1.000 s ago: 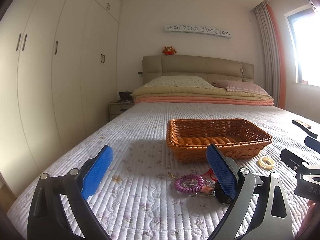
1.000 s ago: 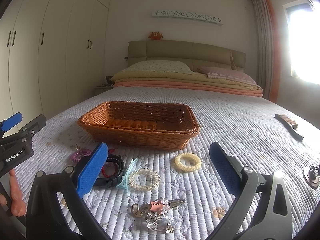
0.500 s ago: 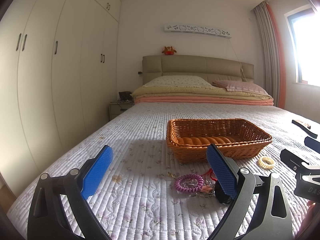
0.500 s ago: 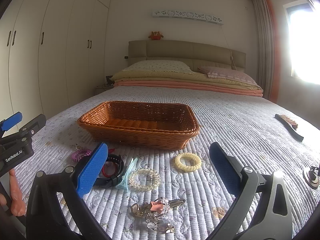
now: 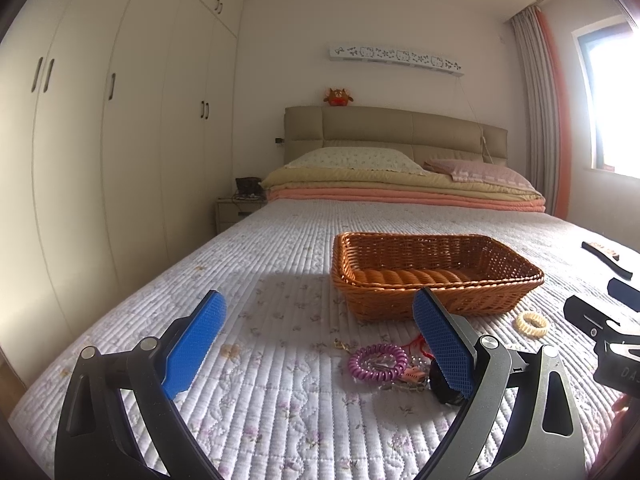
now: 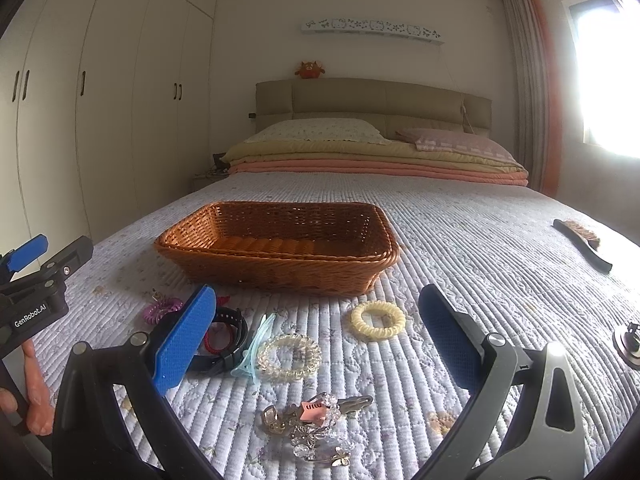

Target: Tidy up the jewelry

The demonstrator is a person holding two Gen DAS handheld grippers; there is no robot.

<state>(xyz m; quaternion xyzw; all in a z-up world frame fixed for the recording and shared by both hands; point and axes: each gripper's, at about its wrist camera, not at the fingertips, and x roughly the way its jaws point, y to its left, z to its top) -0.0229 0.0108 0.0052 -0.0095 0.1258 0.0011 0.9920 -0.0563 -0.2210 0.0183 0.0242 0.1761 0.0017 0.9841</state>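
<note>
A brown wicker basket (image 5: 434,280) (image 6: 280,264) stands empty on the quilted bed. Jewelry lies in front of it: a purple spiral band (image 5: 378,361) (image 6: 160,309), a yellow ring band (image 6: 378,319) (image 5: 531,323), a clear spiral bracelet (image 6: 289,357), a pale blue hair clip (image 6: 256,346), a black watch (image 6: 224,338) and a heap of crystal clips with a pink clip (image 6: 316,420). My left gripper (image 5: 320,344) is open and empty, low over the quilt left of the pile. My right gripper (image 6: 316,344) is open and empty, hovering just behind the pile.
A dark brush (image 6: 582,242) lies on the quilt at the right. A small round metal object (image 6: 628,342) sits at the right edge. Folded blankets and pillows (image 6: 376,160) lie at the headboard. White wardrobes (image 5: 100,140) line the left wall.
</note>
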